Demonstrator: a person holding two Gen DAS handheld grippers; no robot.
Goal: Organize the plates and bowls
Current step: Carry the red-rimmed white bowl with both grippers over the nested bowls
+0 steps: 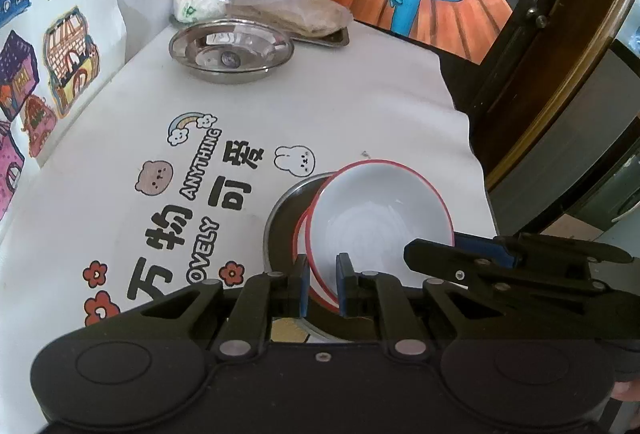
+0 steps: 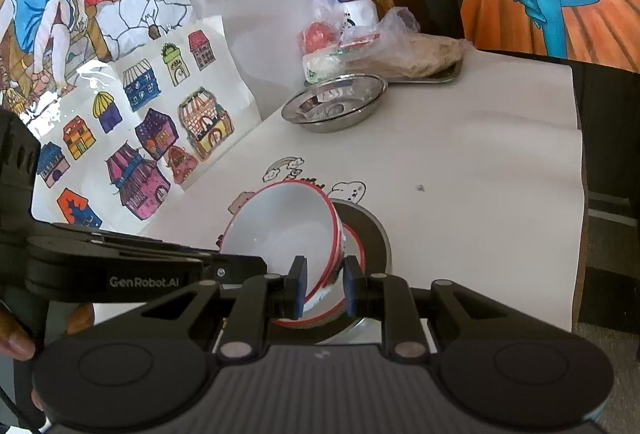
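Note:
A white bowl with a red rim [image 1: 380,222] [image 2: 280,230] is tilted just over a second red-rimmed white dish [image 2: 354,244]. That dish lies in a shallow steel plate [image 1: 284,209] [image 2: 372,234] near the table's front right. My left gripper [image 1: 323,274] is shut on the bowl's near rim. My right gripper [image 2: 324,282] is shut on the bowl's wall at the opposite side. In the left wrist view the right gripper [image 1: 456,248] reaches in from the right. In the right wrist view the left gripper [image 2: 256,262] comes in from the left.
A steel bowl [image 1: 230,49] [image 2: 336,101] stands at the back of the white printed tablecloth [image 1: 360,113]. Behind it a steel tray [image 1: 332,37] holds bagged food. Drawings cover the wall on the left. The table edge [image 1: 476,153] drops off on the right.

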